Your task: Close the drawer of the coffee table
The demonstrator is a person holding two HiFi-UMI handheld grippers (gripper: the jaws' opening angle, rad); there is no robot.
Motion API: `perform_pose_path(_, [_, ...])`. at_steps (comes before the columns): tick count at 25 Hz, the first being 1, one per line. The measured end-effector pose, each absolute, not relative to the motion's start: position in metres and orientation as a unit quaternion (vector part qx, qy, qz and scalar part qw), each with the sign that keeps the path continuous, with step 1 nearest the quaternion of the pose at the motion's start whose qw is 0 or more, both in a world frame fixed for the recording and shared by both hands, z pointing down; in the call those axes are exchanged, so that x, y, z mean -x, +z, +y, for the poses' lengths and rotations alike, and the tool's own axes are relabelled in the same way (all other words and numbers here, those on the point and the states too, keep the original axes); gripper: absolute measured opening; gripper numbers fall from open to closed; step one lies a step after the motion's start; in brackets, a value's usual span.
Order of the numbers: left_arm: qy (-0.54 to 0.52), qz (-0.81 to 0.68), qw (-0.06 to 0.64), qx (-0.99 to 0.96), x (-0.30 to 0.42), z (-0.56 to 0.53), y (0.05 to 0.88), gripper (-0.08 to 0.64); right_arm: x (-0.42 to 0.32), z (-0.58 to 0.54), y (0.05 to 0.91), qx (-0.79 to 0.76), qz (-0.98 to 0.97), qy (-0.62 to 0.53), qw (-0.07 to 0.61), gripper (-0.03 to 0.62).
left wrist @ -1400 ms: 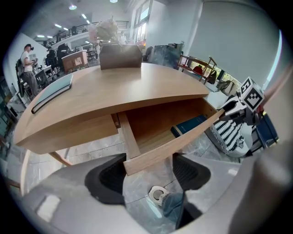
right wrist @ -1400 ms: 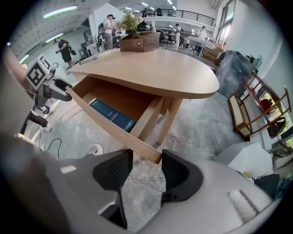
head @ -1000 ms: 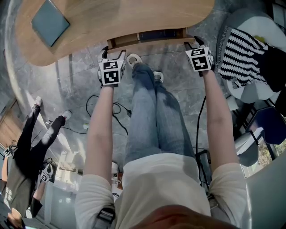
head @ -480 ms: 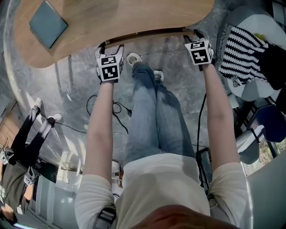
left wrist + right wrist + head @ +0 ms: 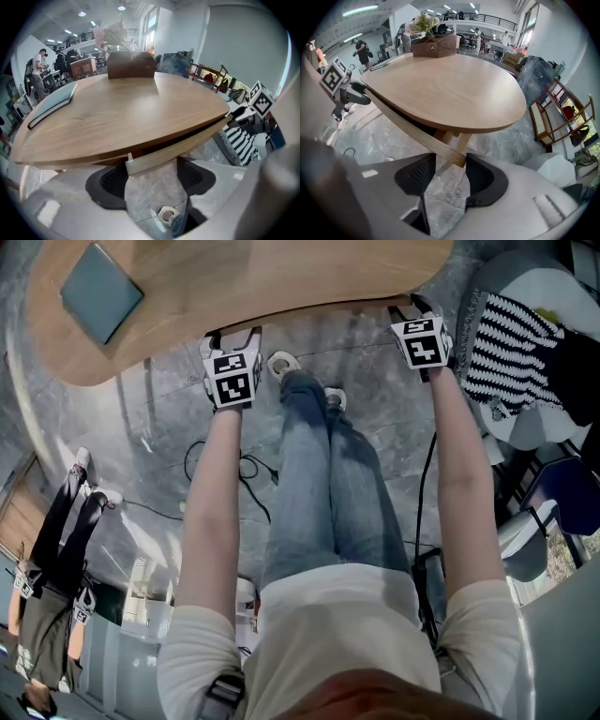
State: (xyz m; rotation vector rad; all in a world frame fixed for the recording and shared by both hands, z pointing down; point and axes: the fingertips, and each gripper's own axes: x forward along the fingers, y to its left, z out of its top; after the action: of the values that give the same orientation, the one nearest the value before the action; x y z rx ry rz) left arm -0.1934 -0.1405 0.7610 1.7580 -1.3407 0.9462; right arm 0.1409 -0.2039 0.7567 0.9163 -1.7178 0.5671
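Wooden counter [image 5: 281,277], rounded top, standing on a grey marbled floor [image 5: 169,427]. The drawer [image 5: 154,159] sits under the counter's near edge: its pale front runs along just beneath the overhang, with a dark gap above it. Whether it is fully home cannot be told.

To the right of the counter, a black-and-white striped textile [image 5: 506,343] lies over a seat. At the counter's far edge stands a brown wooden box [image 5: 436,46] holding a spray of flowers [image 5: 423,21]; a small mark on its front is too small to read. A teal notebook [image 5: 101,292] lies flat near the counter's left end.

Left gripper [image 5: 151,171]: fingers apart, tips at the left end of the drawer front, which spans the gap between them. Right gripper [image 5: 451,168]: fingers apart, tips at the drawer front's right end. Each gripper carries a cube of black-and-white square markers.
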Motion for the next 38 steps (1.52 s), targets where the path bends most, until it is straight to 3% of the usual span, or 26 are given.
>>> perform_pose_path(26, [0.283, -0.560, 0.426, -0.652, 0.197, -0.159, 0.754, 0.322, -0.138, -0.227, 0.751, -0.445, -0.698, 0.212, 0.520, 0.201])
perform_pose_path(35, [0.227, -0.586, 0.430, -0.648, 0.192, -0.146, 0.733, 0.320, -0.136, -0.222, 0.732, -0.479, -0.703, 0.224, 0.475, 0.182])
perform_pose_path(38, [0.222, -0.596, 0.421, -0.647, 0.191, -0.138, 0.726, 0.221, -0.131, -0.215, 0.726, -0.484, -0.709, 0.231, 0.459, 0.153])
